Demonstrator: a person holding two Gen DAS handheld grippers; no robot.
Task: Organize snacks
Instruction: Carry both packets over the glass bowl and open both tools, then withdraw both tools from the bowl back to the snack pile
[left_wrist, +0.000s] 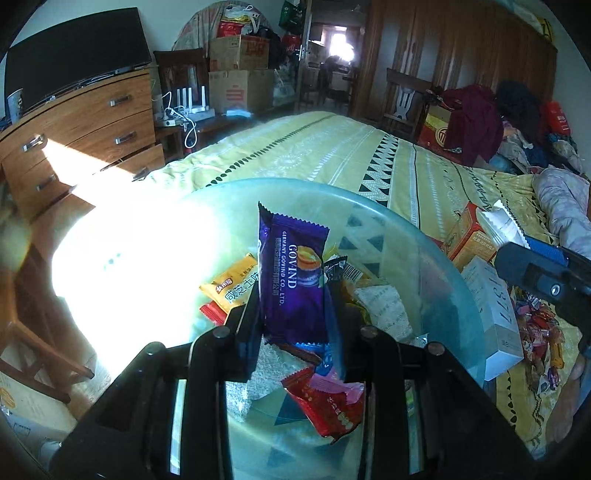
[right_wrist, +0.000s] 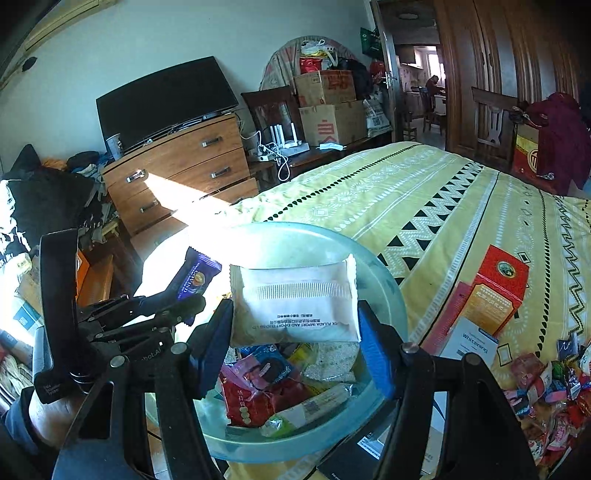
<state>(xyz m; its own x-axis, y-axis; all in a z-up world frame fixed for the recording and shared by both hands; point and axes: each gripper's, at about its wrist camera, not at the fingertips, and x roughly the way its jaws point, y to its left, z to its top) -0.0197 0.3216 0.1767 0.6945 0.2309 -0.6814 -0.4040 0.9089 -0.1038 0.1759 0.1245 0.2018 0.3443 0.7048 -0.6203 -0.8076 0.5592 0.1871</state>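
A clear bluish plastic bowl (left_wrist: 399, 221) sits on the yellow bed and holds several snack packets, among them a red one (left_wrist: 328, 410) and an orange one (left_wrist: 231, 288). My left gripper (left_wrist: 295, 314) is shut on a purple GOVIND packet (left_wrist: 291, 273), held upright over the bowl. My right gripper (right_wrist: 295, 325) is shut on a white packet (right_wrist: 295, 299) above the bowl (right_wrist: 391, 291). The purple packet (right_wrist: 195, 277) and the left gripper (right_wrist: 162, 314) show at left in the right wrist view. The right gripper with the white packet (left_wrist: 498, 225) shows at right in the left wrist view.
Beside the bowl on the bed lie a red-orange box (right_wrist: 495, 295), a white box (left_wrist: 495, 306) and a heap of small wrapped candies (right_wrist: 546, 384). A wooden dresser (right_wrist: 184, 162) with a TV stands left of the bed. Clothes pile on the bed's far right.
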